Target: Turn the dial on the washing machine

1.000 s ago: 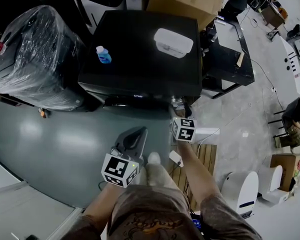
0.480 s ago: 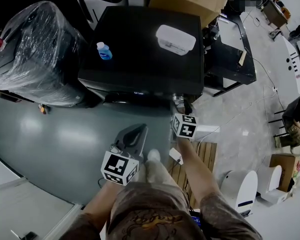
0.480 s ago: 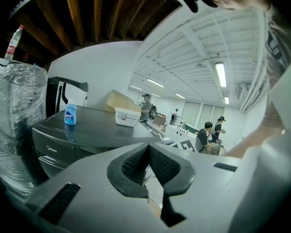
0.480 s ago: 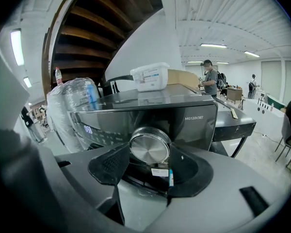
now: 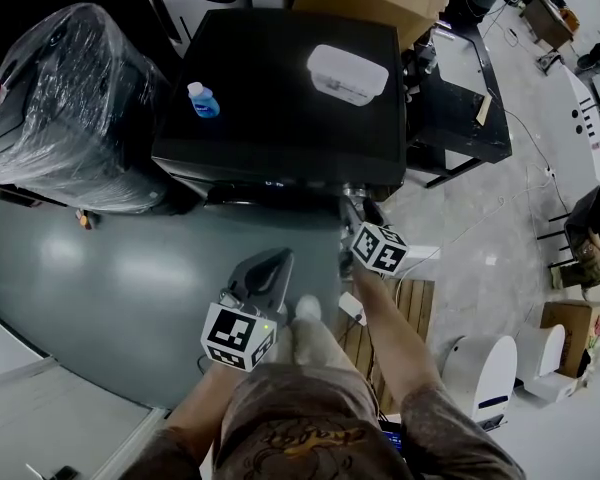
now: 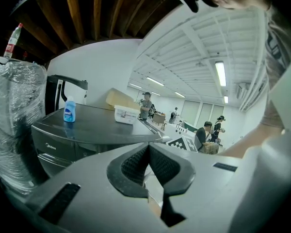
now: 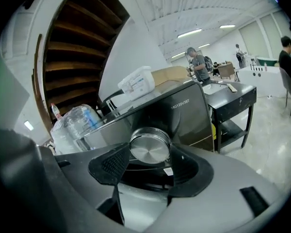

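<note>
The black washing machine (image 5: 280, 98) stands ahead of me, its front panel facing my grippers. In the right gripper view its round silver dial (image 7: 149, 149) sits between the two black pads (image 7: 117, 163), which touch its rim on both sides. My right gripper (image 5: 356, 211) is shut on that dial at the panel's right end, its marker cube tilted. My left gripper (image 5: 273, 264) hangs lower and to the left, away from the machine. The left gripper view shows the left gripper (image 6: 148, 155) with its pads pressed together and nothing between them.
A blue bottle (image 5: 202, 101) and a white lidded container (image 5: 347, 74) rest on the machine's top. A plastic-wrapped appliance (image 5: 70, 108) stands at the left, a black table (image 5: 460, 108) at the right, a wooden pallet (image 5: 405, 313) by my feet. People sit and stand farther right.
The right gripper has closed onto the dial and rolled, so its marker cube now sits tilted. The left gripper has stayed where it was.
</note>
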`<state>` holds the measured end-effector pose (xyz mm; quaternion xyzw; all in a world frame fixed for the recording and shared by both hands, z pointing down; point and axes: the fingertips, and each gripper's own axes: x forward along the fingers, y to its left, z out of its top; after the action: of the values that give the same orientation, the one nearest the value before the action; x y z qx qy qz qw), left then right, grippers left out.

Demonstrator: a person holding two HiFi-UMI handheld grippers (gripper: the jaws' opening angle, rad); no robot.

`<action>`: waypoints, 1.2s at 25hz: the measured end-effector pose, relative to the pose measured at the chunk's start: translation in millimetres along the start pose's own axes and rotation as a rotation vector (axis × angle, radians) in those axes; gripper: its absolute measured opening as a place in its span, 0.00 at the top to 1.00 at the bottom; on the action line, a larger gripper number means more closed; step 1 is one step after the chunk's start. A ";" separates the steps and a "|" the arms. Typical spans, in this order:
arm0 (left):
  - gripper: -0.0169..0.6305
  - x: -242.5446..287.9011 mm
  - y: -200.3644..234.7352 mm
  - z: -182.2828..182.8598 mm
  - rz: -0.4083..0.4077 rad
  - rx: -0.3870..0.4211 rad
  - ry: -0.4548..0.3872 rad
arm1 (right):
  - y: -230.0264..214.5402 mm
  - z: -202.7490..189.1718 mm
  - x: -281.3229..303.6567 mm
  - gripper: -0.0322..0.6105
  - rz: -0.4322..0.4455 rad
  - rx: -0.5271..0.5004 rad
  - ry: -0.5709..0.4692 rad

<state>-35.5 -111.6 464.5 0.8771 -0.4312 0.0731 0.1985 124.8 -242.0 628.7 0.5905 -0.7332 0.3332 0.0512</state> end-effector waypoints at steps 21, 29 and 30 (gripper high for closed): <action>0.99 -2.5 -3.4 -6.5 -0.007 0.002 0.020 | -4.1 2.1 -3.3 0.56 0.154 0.467 -0.136; 0.99 -3.4 -3.5 -7.9 -0.007 0.003 0.027 | -7.1 -2.9 -4.6 0.57 0.203 0.722 -0.192; 0.99 -3.5 -3.5 -8.2 -0.007 0.002 0.027 | -6.6 -3.8 -4.7 0.58 0.212 0.756 -0.197</action>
<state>-34.5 -103.8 469.9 0.8778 -0.4252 0.0845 0.2036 130.9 -236.5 632.3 0.5177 -0.6172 0.5249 -0.2748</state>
